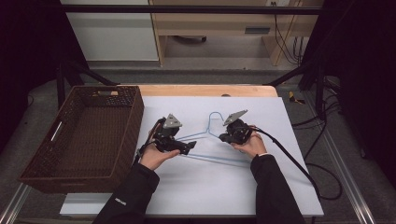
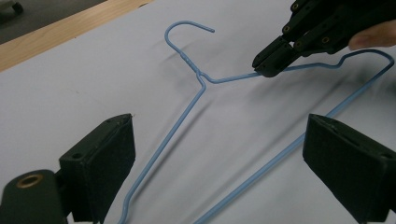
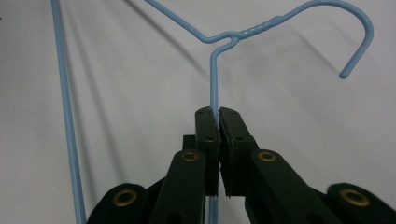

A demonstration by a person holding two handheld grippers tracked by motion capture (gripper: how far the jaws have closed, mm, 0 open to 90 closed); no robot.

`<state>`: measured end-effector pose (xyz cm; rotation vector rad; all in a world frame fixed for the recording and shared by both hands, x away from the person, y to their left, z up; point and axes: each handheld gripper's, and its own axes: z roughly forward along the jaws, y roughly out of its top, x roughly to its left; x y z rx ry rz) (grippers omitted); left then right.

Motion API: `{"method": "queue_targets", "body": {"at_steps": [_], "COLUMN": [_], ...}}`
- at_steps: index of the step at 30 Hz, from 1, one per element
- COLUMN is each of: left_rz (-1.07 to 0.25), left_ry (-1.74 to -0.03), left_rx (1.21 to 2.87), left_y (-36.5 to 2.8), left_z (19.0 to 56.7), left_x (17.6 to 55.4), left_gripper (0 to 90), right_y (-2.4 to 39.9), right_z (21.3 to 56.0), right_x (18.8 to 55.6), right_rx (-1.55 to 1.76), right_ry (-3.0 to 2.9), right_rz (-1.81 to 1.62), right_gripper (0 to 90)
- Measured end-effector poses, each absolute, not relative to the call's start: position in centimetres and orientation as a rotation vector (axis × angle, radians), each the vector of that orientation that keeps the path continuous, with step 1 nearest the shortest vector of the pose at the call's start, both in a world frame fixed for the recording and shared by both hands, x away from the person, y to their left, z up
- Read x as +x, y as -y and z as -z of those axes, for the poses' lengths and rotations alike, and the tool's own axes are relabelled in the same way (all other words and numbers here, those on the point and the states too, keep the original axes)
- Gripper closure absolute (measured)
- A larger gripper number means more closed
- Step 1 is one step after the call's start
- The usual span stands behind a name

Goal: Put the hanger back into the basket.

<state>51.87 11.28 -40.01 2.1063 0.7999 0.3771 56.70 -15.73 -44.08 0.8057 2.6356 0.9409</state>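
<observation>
Two claws: right claw (image 3: 218,116) clamps hanger (image 3: 212,79) (near mat's middle); left claw (image 2: 219,149) gapes.

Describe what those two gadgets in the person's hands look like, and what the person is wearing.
Both are black, angular tools. The left gripper and right gripper each carry a grey three-cornered plate on top and trail a black cable. Their two jaws are flat, dark pads with brass-coloured rivets at the joints. The sleeves are black, one with small white lettering.

A: Setting?
B: Lab recording bay. Black frame rail (image 1: 187,9) overhead, dark curtains, loose cables (image 1: 322,168) on floor, white sheet (image 1: 210,186) over wooden table (image 1: 205,90).
</observation>
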Motion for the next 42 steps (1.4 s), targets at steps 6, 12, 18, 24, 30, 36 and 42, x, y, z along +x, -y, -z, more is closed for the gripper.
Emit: {"method": "queue_targets", "body": {"at_steps": [6,12,18,24,30,36,42], "left_rz": [-0.376,-0.379,-0.384,-0.371,-0.369,-0.369,-0.359], "left_ry": [-0.806,-0.798,-0.789,-0.776,-0.773,-0.769,-0.772], "left_rx": [2.134,2.168,2.203,2.222,2.255,2.275,2.284], "left_y": [-11.0,-10.6,-9.9,-9.6,-9.5,-9.1,-8.9], "left_z": [40.3,40.7,41.3,41.8,42.9,43.2,43.6], "left_x": [52.8,53.7,54.7,55.5,56.7,57.7,58.2], "left_gripper": [9.8,11.3,13.4,16.2,22.4,23.0,25.4], "right_y": [15.7,15.8,15.7,15.8,15.9,15.8,15.8], "right_z": [43.7,43.6,43.6,43.4,43.2,43.3,43.3], "right_x": [56.4,56.3,56.2,56.1,56.1,56.0,56.0], "right_rx": [0.793,0.784,0.778,0.777,0.775,0.768,0.769], "right_ry": [-2.624,-2.624,-2.622,-2.621,-2.619,-2.619,-2.620], "right_rz": [-0.967,-0.970,-0.979,-0.985,-0.993,-0.997,-1.002], "right_gripper": [87.9,87.9,87.9,87.9,87.9,87.9,87.9]}}
